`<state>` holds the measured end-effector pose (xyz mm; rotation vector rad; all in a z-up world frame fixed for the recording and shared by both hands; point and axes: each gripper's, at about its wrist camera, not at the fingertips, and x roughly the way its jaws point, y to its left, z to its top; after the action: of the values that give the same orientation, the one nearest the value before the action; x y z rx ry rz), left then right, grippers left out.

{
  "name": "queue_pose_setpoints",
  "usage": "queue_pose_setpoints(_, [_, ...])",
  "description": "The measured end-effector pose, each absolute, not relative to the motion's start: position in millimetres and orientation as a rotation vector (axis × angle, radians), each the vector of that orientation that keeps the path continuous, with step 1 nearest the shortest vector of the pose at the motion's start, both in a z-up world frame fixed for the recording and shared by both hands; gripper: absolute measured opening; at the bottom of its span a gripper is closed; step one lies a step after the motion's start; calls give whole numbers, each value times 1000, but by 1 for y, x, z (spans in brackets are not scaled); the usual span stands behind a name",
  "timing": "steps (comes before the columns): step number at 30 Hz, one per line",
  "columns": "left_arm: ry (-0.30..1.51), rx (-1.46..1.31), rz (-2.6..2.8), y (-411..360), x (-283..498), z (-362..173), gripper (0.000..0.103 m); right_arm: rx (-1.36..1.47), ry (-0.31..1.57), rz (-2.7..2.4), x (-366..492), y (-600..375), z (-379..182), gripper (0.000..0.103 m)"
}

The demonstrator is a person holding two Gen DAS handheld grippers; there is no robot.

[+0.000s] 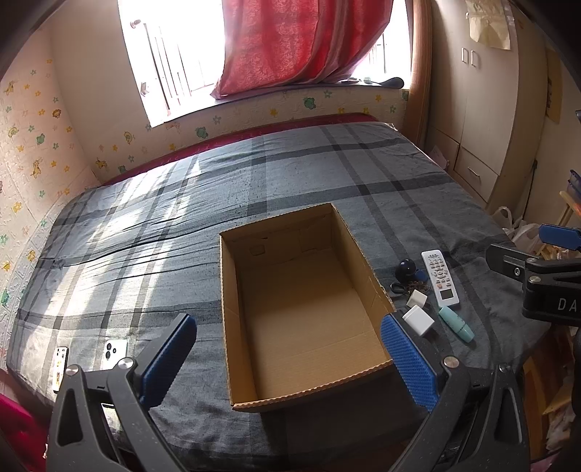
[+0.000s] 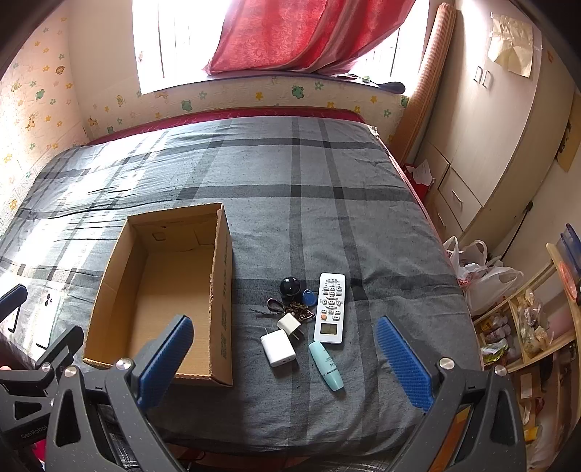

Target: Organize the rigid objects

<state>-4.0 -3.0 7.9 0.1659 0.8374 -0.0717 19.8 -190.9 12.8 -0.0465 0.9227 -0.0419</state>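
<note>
An open, empty cardboard box (image 1: 374,268) (image 2: 221,276) lies on the grey plaid bed. To its right lie a white remote (image 2: 329,308) (image 1: 440,277), a teal tube (image 2: 326,365) (image 1: 456,323), two white chargers (image 2: 277,348) (image 2: 288,322) (image 1: 418,319), a black ball (image 2: 289,285) and keys with a blue fob (image 2: 308,298). Two phones (image 1: 114,353) (image 1: 60,366) lie left of the box. My left gripper (image 1: 287,363) is open above the box's near end. My right gripper (image 2: 285,366) is open above the small objects.
A cupboard (image 2: 501,152) stands to the right of the bed. Plastic bags (image 2: 483,276) and a wooden shelf (image 2: 526,326) with goods are at the right. A red curtain (image 2: 308,32) hangs at the window behind the bed.
</note>
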Motion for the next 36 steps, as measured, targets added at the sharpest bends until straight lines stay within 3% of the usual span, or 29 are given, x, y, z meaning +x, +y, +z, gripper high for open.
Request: queue_pose_setpoints(36, [860, 155, -60, 5, 2, -2, 103, -33, 931, -43, 20, -194, 8, 103])
